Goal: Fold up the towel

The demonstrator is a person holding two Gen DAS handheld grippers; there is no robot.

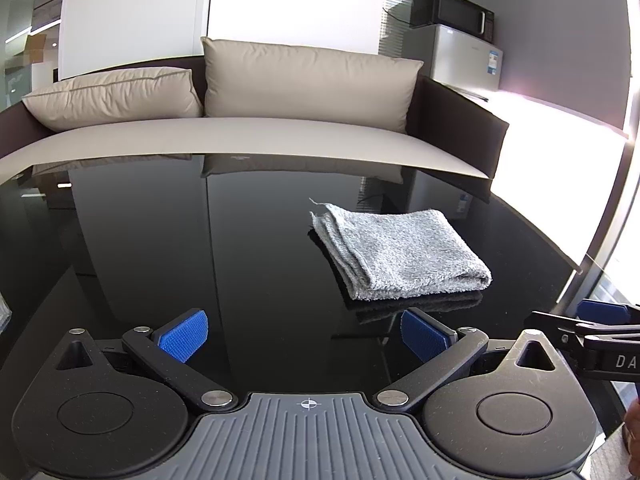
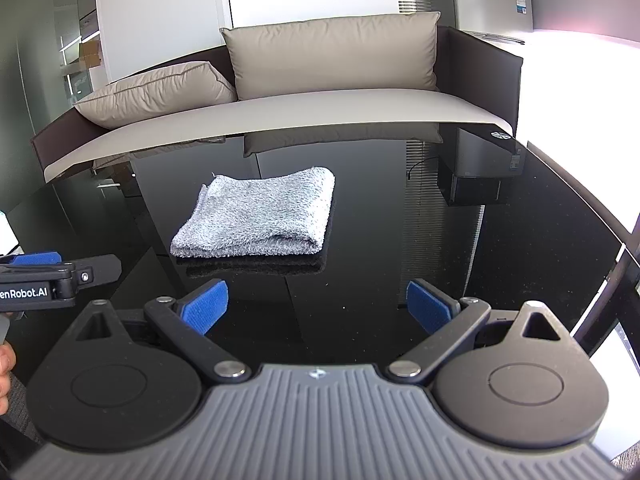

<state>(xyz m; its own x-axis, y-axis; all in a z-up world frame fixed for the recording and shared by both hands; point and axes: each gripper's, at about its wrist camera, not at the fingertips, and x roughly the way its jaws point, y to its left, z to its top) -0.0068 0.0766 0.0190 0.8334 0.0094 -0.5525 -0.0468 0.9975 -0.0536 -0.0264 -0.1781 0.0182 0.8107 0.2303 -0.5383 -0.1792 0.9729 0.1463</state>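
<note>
While both grippers hang apart from it, towel: folded, flat on black table.
Left gripper: wide, empty.
Right gripper: wide, empty.
Behind: sofa, 2 cushions.

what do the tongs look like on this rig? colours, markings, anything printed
Both tongs, left and right, match: black linkage arms with silver pivot pins, blue textured pads, two round black housings and a ribbed grey centre plate bearing a small crosshair mark. From the side, white lettering reads "enRobot.AI" on the left body and "DA" on the right. No cables or sleeves visible.
</note>
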